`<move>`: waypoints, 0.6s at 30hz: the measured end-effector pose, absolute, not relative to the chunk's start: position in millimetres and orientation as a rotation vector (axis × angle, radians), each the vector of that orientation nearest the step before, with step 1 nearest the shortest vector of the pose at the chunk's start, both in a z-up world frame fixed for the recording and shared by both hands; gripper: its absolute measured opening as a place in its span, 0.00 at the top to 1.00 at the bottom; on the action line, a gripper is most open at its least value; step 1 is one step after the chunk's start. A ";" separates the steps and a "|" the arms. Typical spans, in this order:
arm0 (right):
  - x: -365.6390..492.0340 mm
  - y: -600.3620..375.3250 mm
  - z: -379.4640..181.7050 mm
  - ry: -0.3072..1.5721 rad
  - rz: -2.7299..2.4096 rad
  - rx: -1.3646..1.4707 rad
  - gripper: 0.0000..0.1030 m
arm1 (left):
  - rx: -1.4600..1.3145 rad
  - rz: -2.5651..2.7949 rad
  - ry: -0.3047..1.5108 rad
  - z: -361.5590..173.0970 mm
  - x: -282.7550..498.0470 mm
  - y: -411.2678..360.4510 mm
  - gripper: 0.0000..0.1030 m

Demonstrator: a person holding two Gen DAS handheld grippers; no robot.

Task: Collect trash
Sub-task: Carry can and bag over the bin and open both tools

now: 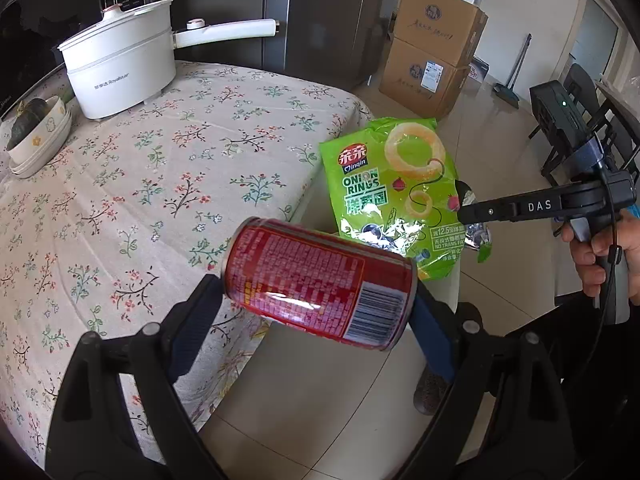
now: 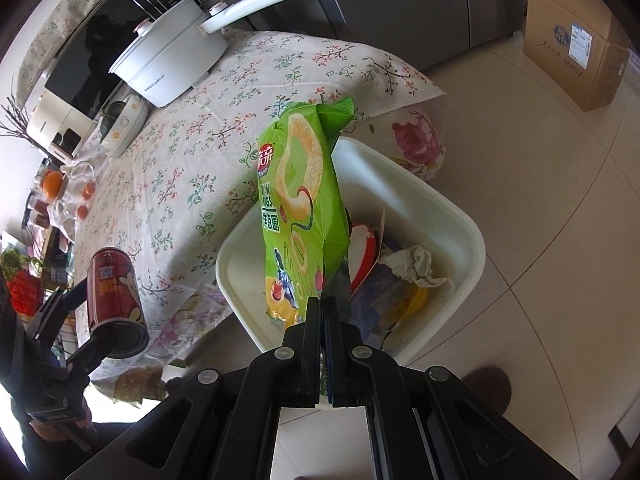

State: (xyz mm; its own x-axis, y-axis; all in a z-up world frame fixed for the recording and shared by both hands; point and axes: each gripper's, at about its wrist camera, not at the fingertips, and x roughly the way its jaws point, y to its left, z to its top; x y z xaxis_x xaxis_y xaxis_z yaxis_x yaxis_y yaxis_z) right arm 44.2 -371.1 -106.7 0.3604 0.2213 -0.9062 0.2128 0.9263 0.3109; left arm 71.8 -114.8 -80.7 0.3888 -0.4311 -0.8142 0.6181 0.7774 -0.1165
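My left gripper (image 1: 316, 292) is shut on a red drink can (image 1: 320, 284), held sideways by its two ends over the table's corner; the can also shows in the right wrist view (image 2: 116, 288). My right gripper (image 2: 323, 304) is shut on the edge of a green onion-rings snack bag (image 2: 300, 200), which hangs above a white trash bin (image 2: 460, 216) beside the table. The bag (image 1: 396, 192) and the right gripper (image 1: 464, 212) also show in the left wrist view. The bin holds crumpled paper (image 2: 412, 264) and other wrappers.
A table with a floral cloth (image 1: 160, 168) carries a white electric pot (image 1: 120, 68) and stacked bowls (image 1: 40, 136). Cardboard boxes (image 1: 436, 48) stand on the tiled floor by a dark fridge (image 1: 320, 20). Chairs (image 1: 580, 92) stand at right.
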 end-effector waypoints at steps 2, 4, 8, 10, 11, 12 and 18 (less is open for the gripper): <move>42.5 -373.1 -110.4 1.226 0.000 0.412 0.98 | 0.224 -0.680 0.964 -82.2 72.1 -119.6 0.13; 40.9 -375.3 -114.3 1.240 -0.006 0.414 0.97 | 0.229 -0.685 0.968 -84.0 72.1 -125.5 0.13; 40.1 -383.3 -123.5 1.284 -0.033 0.429 0.94 | 0.243 -0.698 0.973 -88.2 72.8 -136.0 0.13; 40.1 -389.7 -126.3 1.301 -0.061 0.454 0.80 | 0.252 -0.702 0.975 -90.7 72.8 -141.0 0.13; 39.7 -392.6 -126.1 1.301 -0.073 0.461 0.64 | 0.256 -0.702 0.976 -91.9 73.1 -143.1 0.13; 39.3 -395.1 -124.6 1.291 -0.084 0.462 0.56 | 0.258 -0.703 0.978 -93.0 73.5 -145.1 0.13; 37.4 -402.7 -114.3 1.252 -0.098 0.463 0.43 | 0.269 -0.719 0.988 -99.4 75.2 -157.2 0.13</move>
State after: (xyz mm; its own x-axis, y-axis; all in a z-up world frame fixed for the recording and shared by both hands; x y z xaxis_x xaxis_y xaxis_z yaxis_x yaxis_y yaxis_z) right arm 37.4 -402.7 -114.3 0.3223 0.1779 -0.9298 0.3198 0.9040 0.2839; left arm 75.2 -157.2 -99.4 0.3461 -0.4289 -0.8344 0.6616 0.7422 -0.1072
